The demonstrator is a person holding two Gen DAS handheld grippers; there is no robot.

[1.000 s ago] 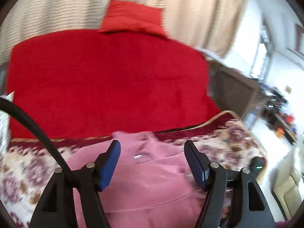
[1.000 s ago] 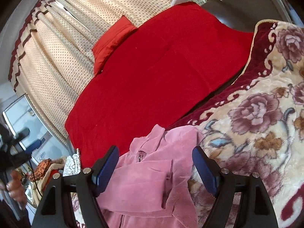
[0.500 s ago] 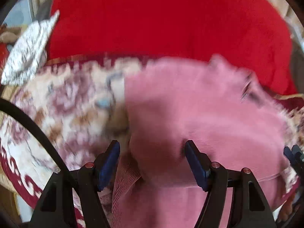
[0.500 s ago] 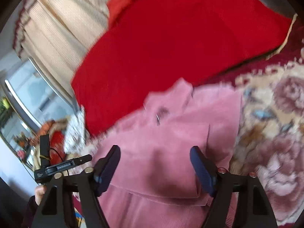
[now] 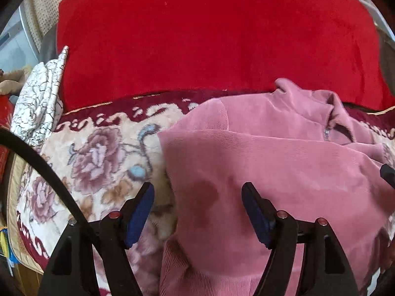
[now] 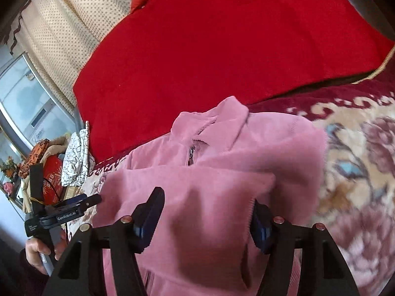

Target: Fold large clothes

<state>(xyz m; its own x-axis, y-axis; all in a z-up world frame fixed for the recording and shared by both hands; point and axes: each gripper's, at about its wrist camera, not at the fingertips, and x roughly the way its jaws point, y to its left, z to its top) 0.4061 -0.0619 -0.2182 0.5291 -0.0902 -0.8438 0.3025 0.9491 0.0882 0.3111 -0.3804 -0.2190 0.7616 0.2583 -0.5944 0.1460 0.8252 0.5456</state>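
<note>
A floral blanket (image 5: 98,153) covers the bed, with a red quilt (image 5: 209,37) behind it. No containers are visible. The left gripper (image 5: 197,207) stands apart, straddling the left edge of the pink jacket (image 5: 284,160), which lies partly folded on the blanket. The right gripper (image 6: 207,214) is closing around a raised fold, its pads not yet clearly pressing. Risk: closing on several layers would drag the whole stack and undo the fold.
</note>
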